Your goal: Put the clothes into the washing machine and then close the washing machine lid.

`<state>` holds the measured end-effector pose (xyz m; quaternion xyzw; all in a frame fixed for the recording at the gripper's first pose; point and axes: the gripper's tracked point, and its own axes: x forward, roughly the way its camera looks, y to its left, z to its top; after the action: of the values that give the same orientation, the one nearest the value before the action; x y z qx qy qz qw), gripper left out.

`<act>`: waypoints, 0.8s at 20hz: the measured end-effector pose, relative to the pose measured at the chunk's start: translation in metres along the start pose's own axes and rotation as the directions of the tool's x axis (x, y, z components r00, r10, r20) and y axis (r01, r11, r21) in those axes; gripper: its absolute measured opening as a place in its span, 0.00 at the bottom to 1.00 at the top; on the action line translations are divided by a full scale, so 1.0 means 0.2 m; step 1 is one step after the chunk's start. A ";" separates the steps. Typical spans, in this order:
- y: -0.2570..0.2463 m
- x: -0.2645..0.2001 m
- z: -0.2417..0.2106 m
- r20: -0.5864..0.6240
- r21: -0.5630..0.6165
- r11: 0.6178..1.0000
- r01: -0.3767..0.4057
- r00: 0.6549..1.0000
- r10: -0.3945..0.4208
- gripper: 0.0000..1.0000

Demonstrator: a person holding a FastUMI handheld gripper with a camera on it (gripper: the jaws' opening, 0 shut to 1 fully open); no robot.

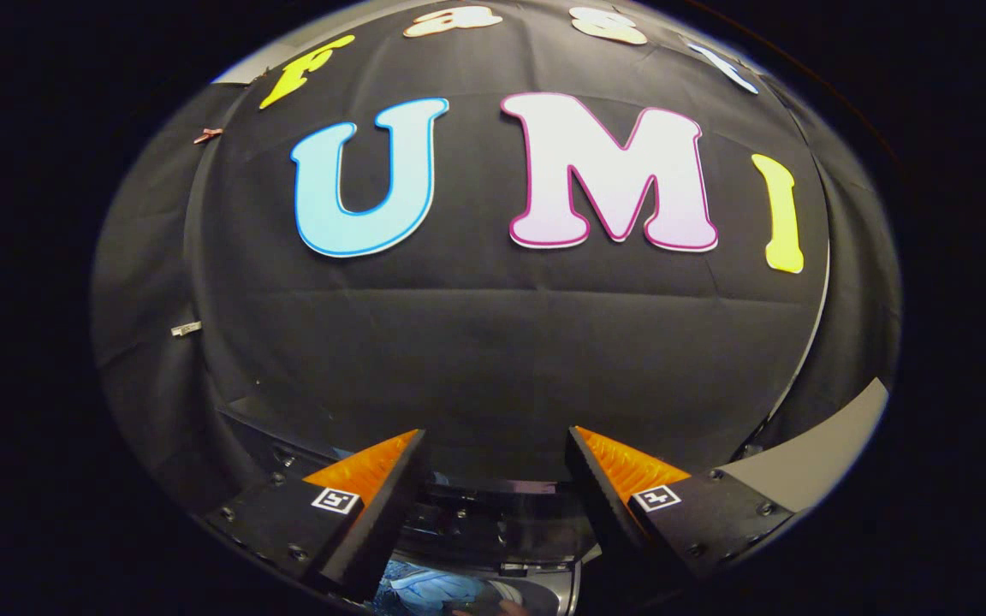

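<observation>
Black cloth wall of the booth

We face a creased black cloth wall [493,342], two small clips [187,328] pinned at its left side, and a pale grey panel [835,445] at its right.

black cloth wall [493,359], pale blue clothes [437,590], grey panel [810,470]

No readable writing here: each finger [347,513] of the hand-held gripper [497,445] carries a small square black-and-white marker tag [335,500], a coded pattern, not words.
</observation>
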<state>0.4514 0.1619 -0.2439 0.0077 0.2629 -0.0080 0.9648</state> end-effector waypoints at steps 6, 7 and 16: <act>0.00 0.00 -0.02 -0.031 0.032 0.999 0.022 0.999 -0.021 1.00; 0.00 -0.01 -0.03 -0.034 0.028 0.999 0.027 0.999 -0.026 1.00; -0.01 -0.05 -0.08 -0.067 -0.010 0.998 0.056 0.996 -0.056 1.00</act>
<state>0.4342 0.1601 -0.2523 -0.0034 0.2952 -0.0336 0.9548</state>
